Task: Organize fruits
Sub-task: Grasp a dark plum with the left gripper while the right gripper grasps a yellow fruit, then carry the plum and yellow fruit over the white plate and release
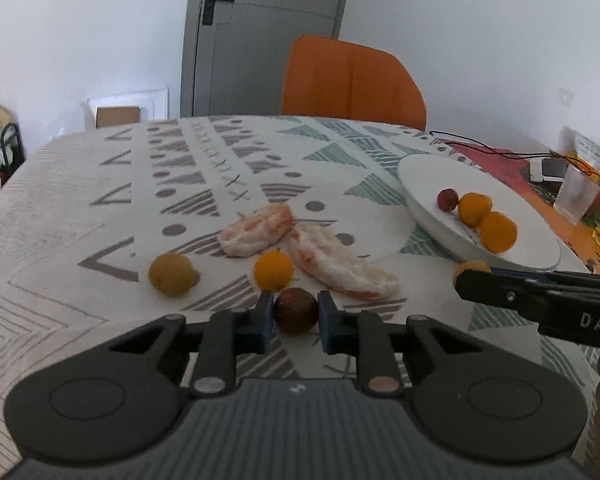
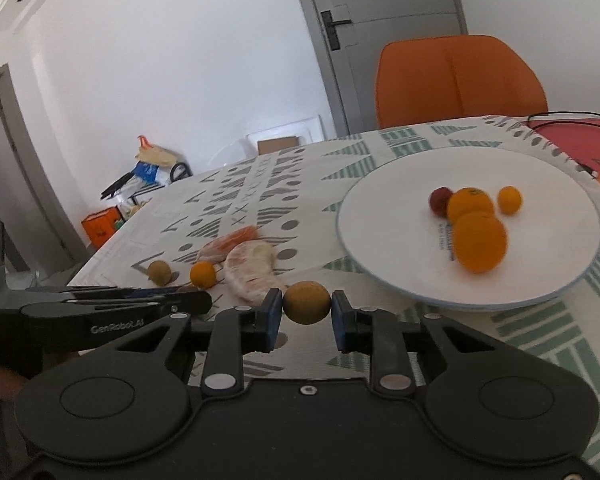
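Both grippers loaded; plate lies far-right of each.
Right hand-held gripper [image 2: 306, 312] pinches a tan fruit [image 2: 306, 303], nearer the plate [image 2: 380, 216]; left hand-held gripper [image 1: 294, 315] clamps a dark red fruit [image 1: 295, 310] on the counter [image 1: 80, 184].

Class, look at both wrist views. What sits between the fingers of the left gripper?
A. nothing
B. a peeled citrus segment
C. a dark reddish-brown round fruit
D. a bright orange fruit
C: in the left wrist view the left gripper is shut on the dark reddish-brown fruit, while the bright orange fruit lies free on the tablecloth beyond it.
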{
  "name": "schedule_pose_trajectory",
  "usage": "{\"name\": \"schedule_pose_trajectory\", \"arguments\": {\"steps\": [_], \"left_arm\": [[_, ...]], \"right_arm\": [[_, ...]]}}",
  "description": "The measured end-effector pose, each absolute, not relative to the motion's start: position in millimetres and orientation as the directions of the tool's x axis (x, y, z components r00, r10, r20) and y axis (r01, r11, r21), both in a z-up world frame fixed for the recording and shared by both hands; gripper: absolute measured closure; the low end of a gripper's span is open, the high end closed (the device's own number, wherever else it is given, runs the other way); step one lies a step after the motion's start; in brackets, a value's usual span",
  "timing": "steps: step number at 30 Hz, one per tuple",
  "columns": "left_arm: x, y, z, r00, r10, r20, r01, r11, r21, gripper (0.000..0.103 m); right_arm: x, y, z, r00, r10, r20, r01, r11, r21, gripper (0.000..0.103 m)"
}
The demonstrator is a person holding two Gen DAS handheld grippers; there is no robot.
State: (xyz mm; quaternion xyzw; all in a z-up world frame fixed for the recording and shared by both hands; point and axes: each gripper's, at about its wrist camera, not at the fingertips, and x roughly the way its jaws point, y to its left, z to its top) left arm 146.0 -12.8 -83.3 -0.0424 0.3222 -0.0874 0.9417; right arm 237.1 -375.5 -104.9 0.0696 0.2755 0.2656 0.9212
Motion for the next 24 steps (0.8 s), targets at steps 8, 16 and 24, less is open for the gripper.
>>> {"name": "schedule_pose_trajectory", "arguments": {"steps": [8,16,24], "left_arm": [[142.2,-23.9,-67.7,0.799,-0.185,-0.572,0.141,0.983,-0.121,0.082],[143.1,-44.9,-54.9,0.81,-0.212,-0.547,0.185,0.977,-0.105,0.082],[147.9,-65.1,-49.3,0.808,-0.239,-0.539,0.224,0.97,-0.096,0.082]], "right_arm": [[231.4,-390.2,-99.0,0.727,0.528,-0.439,-0.445,0.849,0.284,0.078],[227.2,-415.6,-90.8,0.768,0.497,-0.403,-0.406,0.865,0.294,0.078],[227.7,-437.8,-89.2,0.792,0.473,-0.386,-0.373,0.875,0.307,0.078]]}}
